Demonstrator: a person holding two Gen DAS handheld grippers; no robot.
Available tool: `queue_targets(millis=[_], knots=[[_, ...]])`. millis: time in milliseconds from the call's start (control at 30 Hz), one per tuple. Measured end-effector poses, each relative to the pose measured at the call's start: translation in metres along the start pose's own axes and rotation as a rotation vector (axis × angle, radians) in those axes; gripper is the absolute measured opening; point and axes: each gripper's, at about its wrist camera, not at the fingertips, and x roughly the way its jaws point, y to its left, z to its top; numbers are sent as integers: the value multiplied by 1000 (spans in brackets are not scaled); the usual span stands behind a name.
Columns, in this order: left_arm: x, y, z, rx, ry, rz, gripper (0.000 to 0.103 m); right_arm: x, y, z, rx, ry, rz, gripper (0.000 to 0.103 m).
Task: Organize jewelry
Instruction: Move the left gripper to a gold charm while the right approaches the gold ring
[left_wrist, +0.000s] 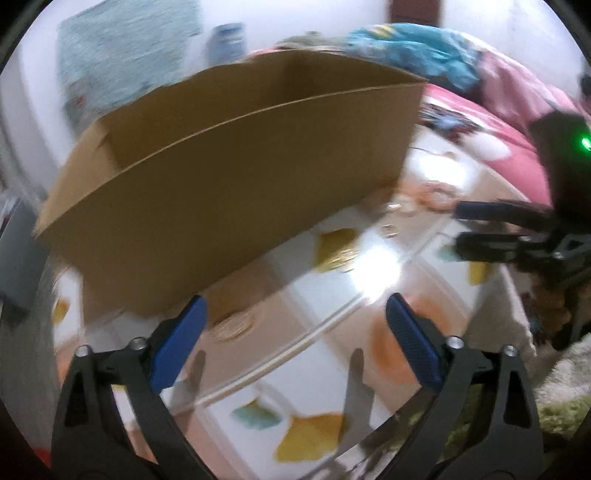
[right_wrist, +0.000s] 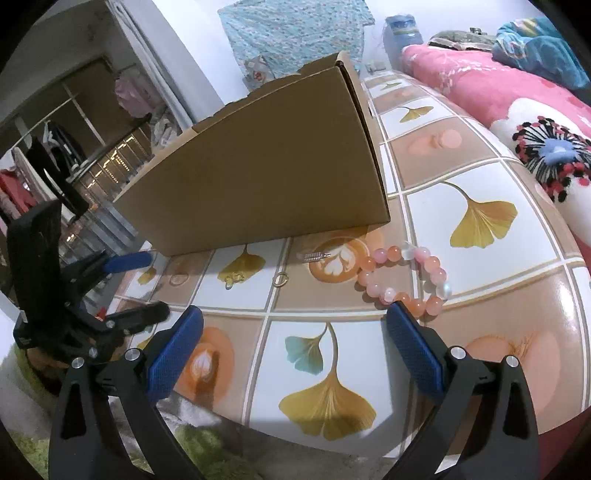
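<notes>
Right wrist view, right gripper (right_wrist: 295, 332) empty and spread, pink bead bracelet (right_wrist: 404, 278) just beyond its right fingertip.

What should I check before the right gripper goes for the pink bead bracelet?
1. Right gripper open, nothing between its pads: ok.
2. Pink and orange bead bracelet flat on the tile-patterned table, beside the right pad, not between the jaws: not ok.
3. Left gripper away from the bracelet: ok.
4. Brown cardboard box open on top: ok.
5. Small gold ring apart from the bracelet: ok.
</notes>
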Motion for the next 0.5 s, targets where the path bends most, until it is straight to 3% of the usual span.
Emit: queue_targets(millis=[33,133,267,367,500], knots=[[4,-7,4,37,4,-15,72,0,0,0,-1,-1,2,97],[18,-24,14,113,32,-54,55,0,0,-2,-12,-7,1,97],[30,-35,24,139,56,-96,38,0,3,-4,-38,-13,-10,97],[37,-34,31,130,82,-107,29,-1,3,-5,-40,-17,-4,97],[44,-32,34,130,107,-95,28,-1,1,-5,-40,-19,10,97]])
